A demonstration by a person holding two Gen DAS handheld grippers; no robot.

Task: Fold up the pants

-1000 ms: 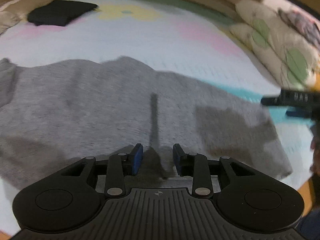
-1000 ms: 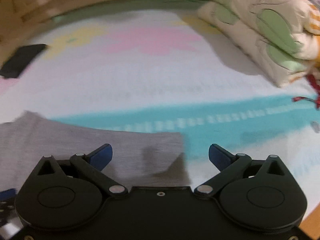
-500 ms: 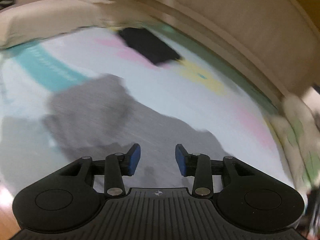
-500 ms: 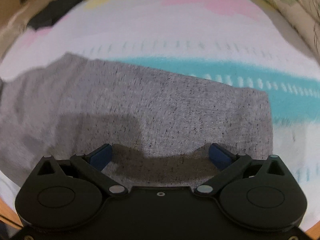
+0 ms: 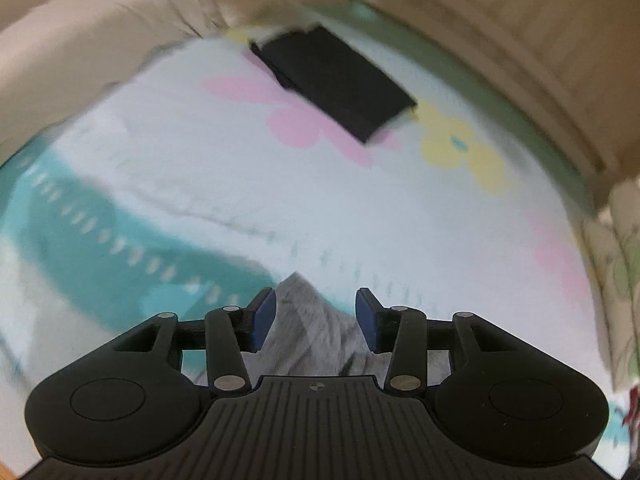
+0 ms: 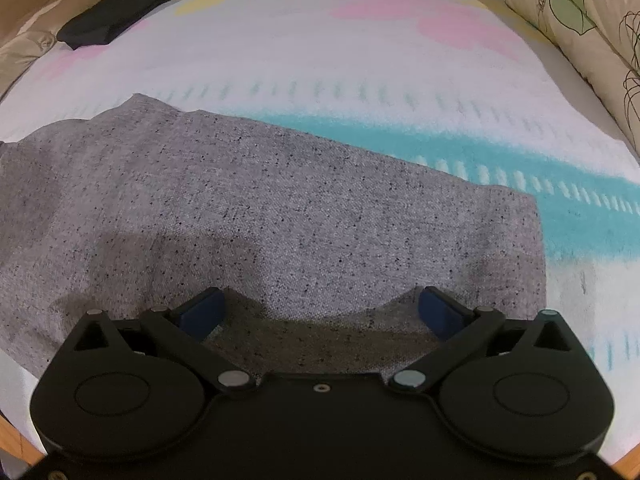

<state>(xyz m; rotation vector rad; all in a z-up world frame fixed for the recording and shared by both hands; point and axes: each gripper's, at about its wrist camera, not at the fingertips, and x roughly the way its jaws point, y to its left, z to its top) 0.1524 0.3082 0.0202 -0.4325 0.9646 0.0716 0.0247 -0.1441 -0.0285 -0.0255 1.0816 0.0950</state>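
Plainly, the grey speckled pants (image 6: 256, 208) lie spread flat on a white bed sheet (image 6: 320, 56) printed with pink and yellow flowers and a teal band; in the right wrist view they fill the lower and left part of the scene, their far edge running across the teal band and their right edge ending squarely short of the sheet's right side. The right gripper (image 6: 320, 312) hangs low over the near part of the fabric with its blue-padded fingers spread wide, holding nothing, and its shadow falls on the cloth directly beneath. In the left wrist view only a pointed corner of the pants (image 5: 308, 320) shows, lying between and below the fingers of the left gripper (image 5: 316, 316). That gripper's jaws stand parted with a clear gap, and the blue pads do not pinch the cloth; whether they touch it cannot be told, as this view is blurred. Beyond the corner the sheet stretches away, and a folded black garment (image 5: 336, 80) rests on it near the far edge, over a pink flower and just beside a yellow one. The same black garment (image 6: 116, 16) appears at the upper left of the right wrist view, well apart from the pants. Cream pillows with green leaf prints (image 6: 572, 12) line the right side of the bed.
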